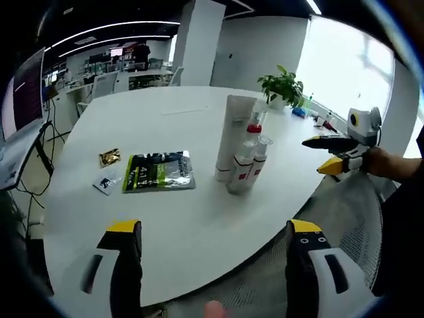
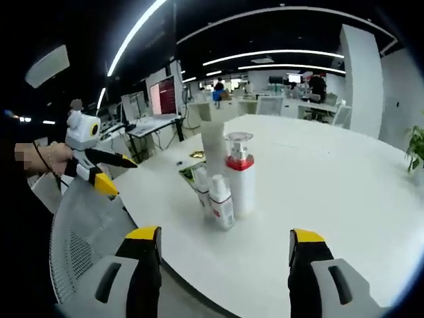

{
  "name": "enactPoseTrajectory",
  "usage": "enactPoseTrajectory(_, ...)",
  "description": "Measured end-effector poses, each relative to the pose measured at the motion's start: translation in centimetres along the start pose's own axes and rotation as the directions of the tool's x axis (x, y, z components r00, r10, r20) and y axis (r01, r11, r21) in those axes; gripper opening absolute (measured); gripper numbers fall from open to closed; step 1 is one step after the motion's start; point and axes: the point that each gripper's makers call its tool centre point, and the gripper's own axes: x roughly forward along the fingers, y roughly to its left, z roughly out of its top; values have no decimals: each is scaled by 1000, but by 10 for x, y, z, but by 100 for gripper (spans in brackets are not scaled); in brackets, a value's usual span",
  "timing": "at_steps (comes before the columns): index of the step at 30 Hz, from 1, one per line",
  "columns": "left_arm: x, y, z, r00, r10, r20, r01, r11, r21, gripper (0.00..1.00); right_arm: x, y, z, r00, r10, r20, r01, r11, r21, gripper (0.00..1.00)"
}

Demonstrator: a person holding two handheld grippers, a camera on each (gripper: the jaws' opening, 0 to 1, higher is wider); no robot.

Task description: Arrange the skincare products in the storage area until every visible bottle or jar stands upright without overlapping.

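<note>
Both the left gripper (image 1: 212, 245) and right gripper (image 2: 225, 248) gape wide, empty, short of the upright bottles (image 1: 242, 162) clustered on the white table (image 1: 165, 218).

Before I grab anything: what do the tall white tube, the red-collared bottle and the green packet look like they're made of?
Tall white tube: matte opaque plastic, probably; no glare on it.
Red-collared bottle: white plastic body, clear glossy cap you can see through.
Green packet: thin foil or plastic film, judging by its crinkled, shiny highlights.
</note>
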Motion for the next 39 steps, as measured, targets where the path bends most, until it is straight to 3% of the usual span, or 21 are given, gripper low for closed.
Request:
enactPoseTrajectory(5, 13, 31, -1, 995, 80, -65, -69, 986, 153, 77, 0, 0, 1, 1000, -2, 0, 2, 1000, -2, 80)
enactPoseTrajectory(12, 34, 57, 1, 991, 108, -79, -91, 978, 188, 68, 1, -5, 1, 1000, -14, -5, 14, 1000, 13, 79)
enactPoseTrajectory(21, 69, 92, 13, 980, 175, -100, -130, 929, 347, 50, 3, -6, -1, 1000, -12, -26, 13, 1000, 9, 78)
enactPoseTrajectory(26, 93, 99, 12, 978, 161, -134, -94, 910, 403, 49, 5, -7, -3, 999, -13, -42, 14, 1000, 6, 78)
enactPoseTrajectory(31, 109, 110, 8, 975, 159, -156, -78, 899, 432, 46, 5, -11, -4, 999, -22, -43, 24, 999, 28, 78)
enactPoseTrajectory(34, 119, 116, 3, 970, 163, -182, -59, 879, 474, 46, 5, -12, -4, 999, -28, -44, 30, 999, 31, 78)
enactPoseTrajectory(39, 130, 122, 3, 965, 156, -209, -31, 863, 504, 42, 5, -14, -6, 998, -36, -52, 38, 998, 42, 77)
